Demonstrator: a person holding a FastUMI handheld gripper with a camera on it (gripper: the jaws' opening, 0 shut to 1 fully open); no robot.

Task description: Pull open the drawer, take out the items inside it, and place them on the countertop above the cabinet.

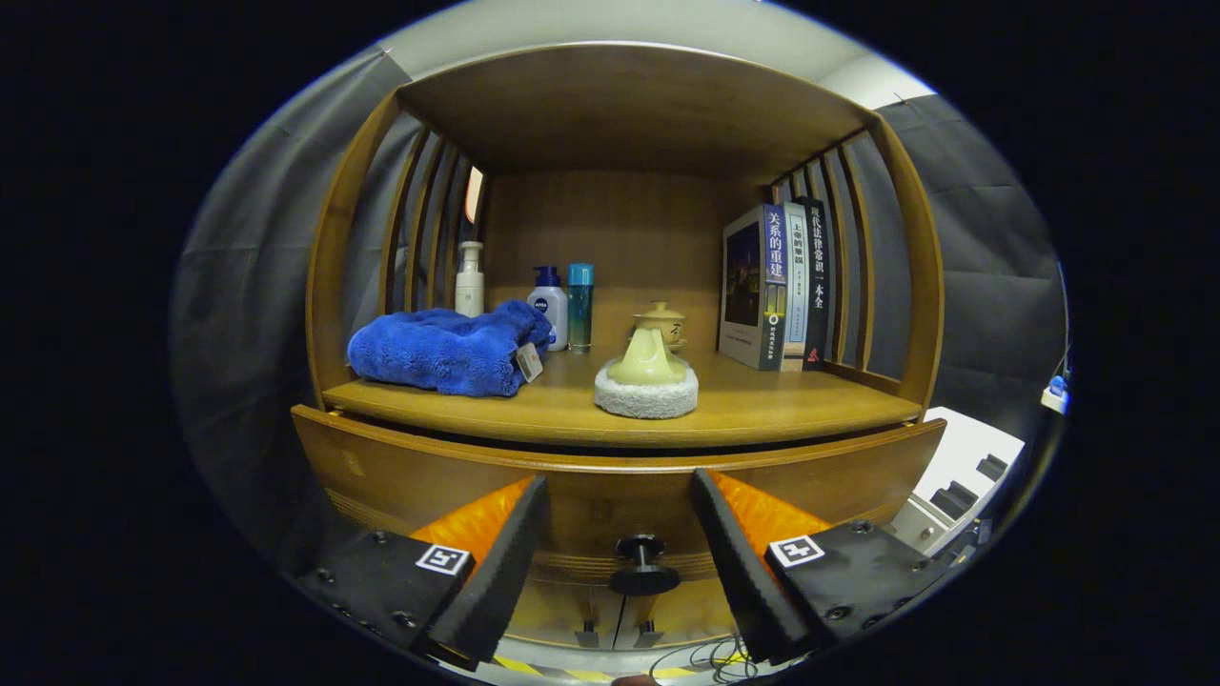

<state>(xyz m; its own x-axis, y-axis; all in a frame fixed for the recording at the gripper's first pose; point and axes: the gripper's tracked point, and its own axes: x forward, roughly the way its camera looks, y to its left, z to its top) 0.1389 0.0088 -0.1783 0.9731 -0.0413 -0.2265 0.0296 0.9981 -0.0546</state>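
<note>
- Your gripper [620, 543] is spread wide, with nothing held; the drawer knob [640, 564] sits between the fingers, touching neither.
- The drawer [400, 467] front stands just beyond the fingertips, slightly proud of the cabinet.
- On the countertop [762, 405] above: a blue towel [443, 351], three bottles [548, 297], a teapot [648, 360] on a white pad [646, 400], and books [777, 286].

The gripper [620, 534] is held level and spread wide, its two fingers [496, 562] being set well apart, nothing being pressed between them, and no contact with anything being made by either fingertip.
</note>
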